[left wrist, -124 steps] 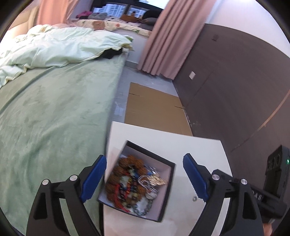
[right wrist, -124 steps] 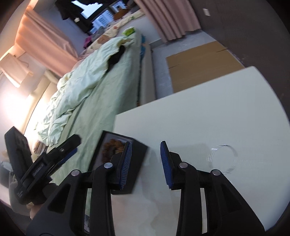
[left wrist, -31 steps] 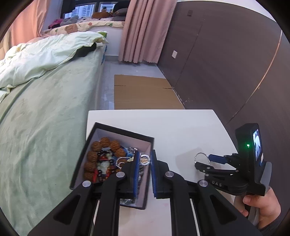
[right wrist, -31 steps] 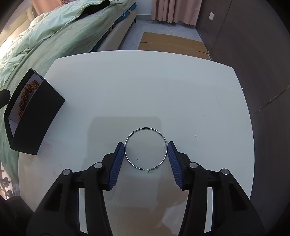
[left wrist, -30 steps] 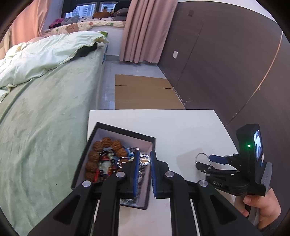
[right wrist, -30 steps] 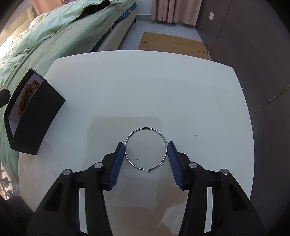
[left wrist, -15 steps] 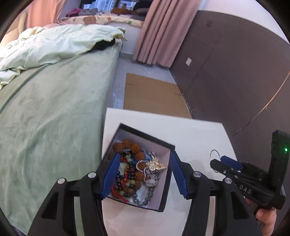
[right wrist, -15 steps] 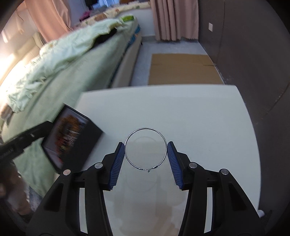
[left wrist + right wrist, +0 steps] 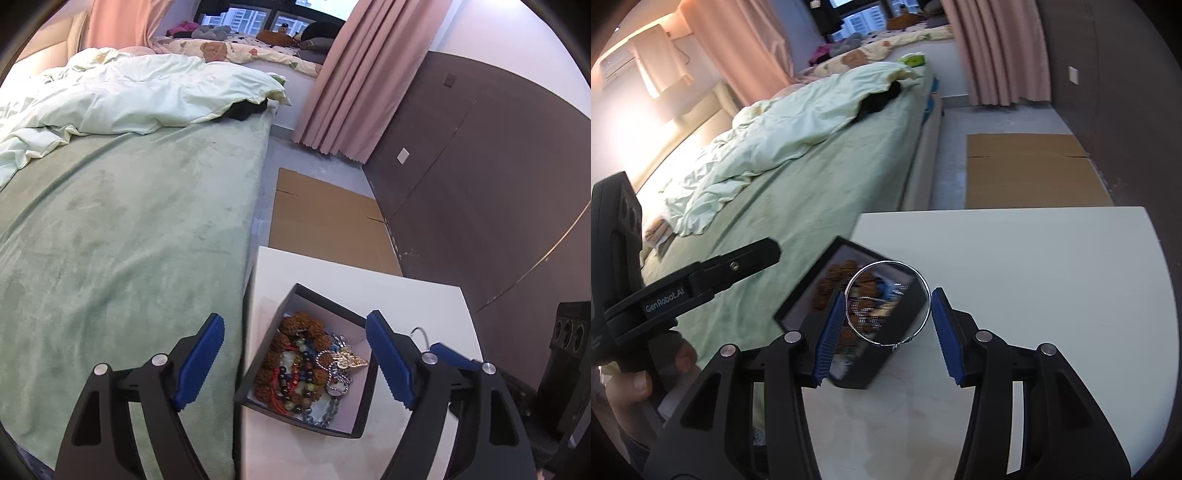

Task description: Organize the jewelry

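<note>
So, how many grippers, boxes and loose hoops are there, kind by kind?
Grippers: 2 (left gripper open, right gripper shut on the hoop)
Boxes: 1 (box, black, full of tangled pieces that I cannot count)
Hoops: 1 (hoop, silver, outside the box)
Total: 4

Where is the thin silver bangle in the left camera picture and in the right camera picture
Left wrist view: only an arc of the silver bangle shows at lower right, behind the left tongs' right finger, beside the black jewelry box.
Right wrist view: the whole bangle sits at centre, held between the right tongs, in front of the box.
Shared landmark: the black jewelry box on the white table.
</note>
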`<state>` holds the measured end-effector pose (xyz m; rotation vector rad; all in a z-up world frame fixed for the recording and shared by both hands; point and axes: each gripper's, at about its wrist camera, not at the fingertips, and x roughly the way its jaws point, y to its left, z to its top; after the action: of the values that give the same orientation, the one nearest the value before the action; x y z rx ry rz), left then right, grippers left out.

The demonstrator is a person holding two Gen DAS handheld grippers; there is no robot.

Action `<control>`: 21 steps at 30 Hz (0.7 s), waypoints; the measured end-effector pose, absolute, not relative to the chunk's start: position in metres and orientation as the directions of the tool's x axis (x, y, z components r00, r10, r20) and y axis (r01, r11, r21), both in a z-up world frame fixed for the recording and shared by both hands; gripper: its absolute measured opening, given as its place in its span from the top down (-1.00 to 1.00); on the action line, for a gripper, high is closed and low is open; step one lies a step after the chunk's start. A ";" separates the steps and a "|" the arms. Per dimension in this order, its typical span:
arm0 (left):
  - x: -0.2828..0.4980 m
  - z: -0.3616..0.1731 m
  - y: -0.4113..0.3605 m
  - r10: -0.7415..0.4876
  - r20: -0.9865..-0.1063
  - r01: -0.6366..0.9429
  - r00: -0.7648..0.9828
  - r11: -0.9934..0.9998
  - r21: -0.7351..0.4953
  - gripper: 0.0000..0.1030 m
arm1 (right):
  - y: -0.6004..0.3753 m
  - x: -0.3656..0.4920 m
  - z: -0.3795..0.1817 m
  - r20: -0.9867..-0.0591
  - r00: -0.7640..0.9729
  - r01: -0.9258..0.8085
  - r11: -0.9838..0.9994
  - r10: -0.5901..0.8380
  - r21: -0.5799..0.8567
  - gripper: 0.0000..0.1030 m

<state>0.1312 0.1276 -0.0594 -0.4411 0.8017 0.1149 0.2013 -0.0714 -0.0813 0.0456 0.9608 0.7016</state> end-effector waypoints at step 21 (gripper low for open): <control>0.113 -0.048 0.149 -0.039 -0.699 -0.304 0.714 0.882 -0.360 -0.82 | -0.094 0.204 -0.081 -0.717 0.372 -0.443 0.791 0.590 0.422 -0.83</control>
<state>0.1129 0.1489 -0.0481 -0.4798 0.7685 0.1534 0.2037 -0.0936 -0.0808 0.1682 0.9882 0.6659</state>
